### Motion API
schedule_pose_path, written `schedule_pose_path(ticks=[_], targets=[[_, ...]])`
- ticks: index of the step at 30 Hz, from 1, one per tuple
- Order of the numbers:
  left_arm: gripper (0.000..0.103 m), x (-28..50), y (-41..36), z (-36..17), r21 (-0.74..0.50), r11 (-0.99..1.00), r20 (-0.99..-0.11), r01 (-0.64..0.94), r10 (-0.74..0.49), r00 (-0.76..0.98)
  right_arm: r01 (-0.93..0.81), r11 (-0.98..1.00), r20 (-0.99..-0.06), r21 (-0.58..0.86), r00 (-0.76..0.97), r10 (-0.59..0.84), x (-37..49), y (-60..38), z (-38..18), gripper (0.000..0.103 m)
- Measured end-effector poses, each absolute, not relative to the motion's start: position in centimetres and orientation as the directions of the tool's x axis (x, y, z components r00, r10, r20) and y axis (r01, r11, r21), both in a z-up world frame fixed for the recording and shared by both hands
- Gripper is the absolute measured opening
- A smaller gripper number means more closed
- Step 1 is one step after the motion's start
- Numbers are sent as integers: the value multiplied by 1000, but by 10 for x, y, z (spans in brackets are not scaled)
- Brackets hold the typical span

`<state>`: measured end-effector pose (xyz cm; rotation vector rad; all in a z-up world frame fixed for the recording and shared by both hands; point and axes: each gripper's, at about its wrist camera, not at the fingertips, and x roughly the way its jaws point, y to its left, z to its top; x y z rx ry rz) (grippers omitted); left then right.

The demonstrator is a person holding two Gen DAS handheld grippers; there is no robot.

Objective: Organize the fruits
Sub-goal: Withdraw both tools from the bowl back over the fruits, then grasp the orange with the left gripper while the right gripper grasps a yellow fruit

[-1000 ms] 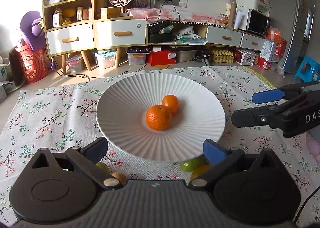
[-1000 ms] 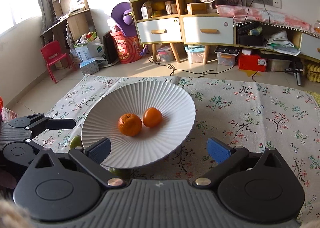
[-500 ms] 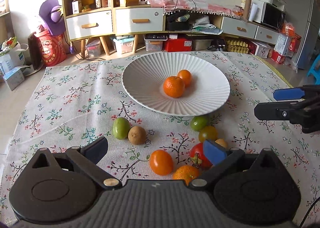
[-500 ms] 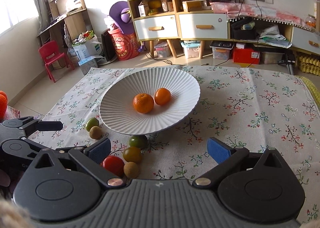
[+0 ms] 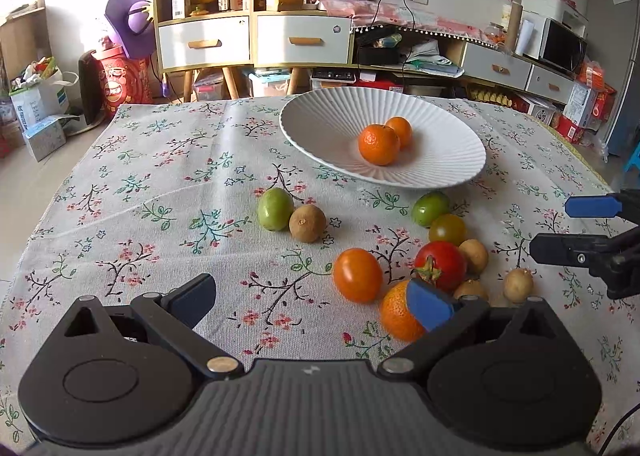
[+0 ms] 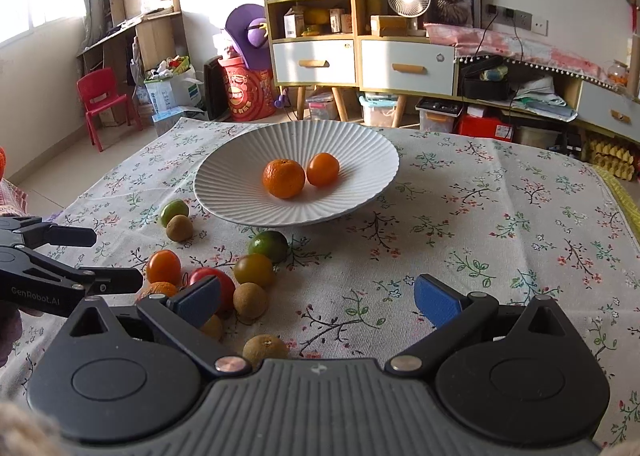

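Observation:
A white ribbed plate (image 5: pixel 448 172) (image 6: pixel 240 200) holds two oranges (image 5: pixel 378 145) (image 6: pixel 284 178). On the floral cloth in front of it lie loose fruits: a green one (image 5: pixel 274 209) beside a brown kiwi (image 5: pixel 307 223), an orange tomato (image 5: pixel 357 275), a red tomato (image 5: pixel 440 264) (image 6: pixel 224 284), a mandarin (image 5: pixel 396 316), and several small brown ones. My left gripper (image 5: pixel 312 302) is open above the cloth, its right pad in front of the mandarin. My right gripper (image 6: pixel 318 298) is open, empty, just right of the fruit cluster.
The cloth-covered table (image 5: pixel 140 184) drops off at its left and far edges. Beyond it stand shelves with drawers (image 5: pixel 252 38), a red drum (image 5: pixel 122 82) and a red child's chair (image 6: pixel 102 104). The other gripper shows at each view's side edge.
Both grippers have drawn back and up from the plate, bringing the loose fruits in front of it into view. The left view has also shifted left. Both stay open.

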<state>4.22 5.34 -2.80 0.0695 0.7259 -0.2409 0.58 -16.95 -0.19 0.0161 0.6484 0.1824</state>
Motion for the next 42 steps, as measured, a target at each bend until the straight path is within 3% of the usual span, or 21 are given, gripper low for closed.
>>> schedule_pose_path(ticks=[11,23,27,31,36,42], targets=[[97,35,58,-30,-112,963,-673,245,-255,694,-228,973,-677,43,710,196,-4,-154,-24,102],[95,31,42,-31,-176,929,-684,325,-353,639,-228,972,-678,55,706,204,-8,-153,-22,101],[88,30,35,-33,-180,920,-688,349,-371,624,-239,970,-683,53,700,209,-6,-152,-22,94],[74,30,31,-34,-187,913,-692,363,-384,611,-237,971,-700,38,686,196,-4,-149,-22,85],[60,32,30,-34,-200,912,-684,359,-392,615,-267,963,-704,43,676,219,-5,-147,-20,63],[46,34,29,-35,-208,913,-686,352,-392,612,-286,958,-706,34,671,226,-5,-143,-20,47]])
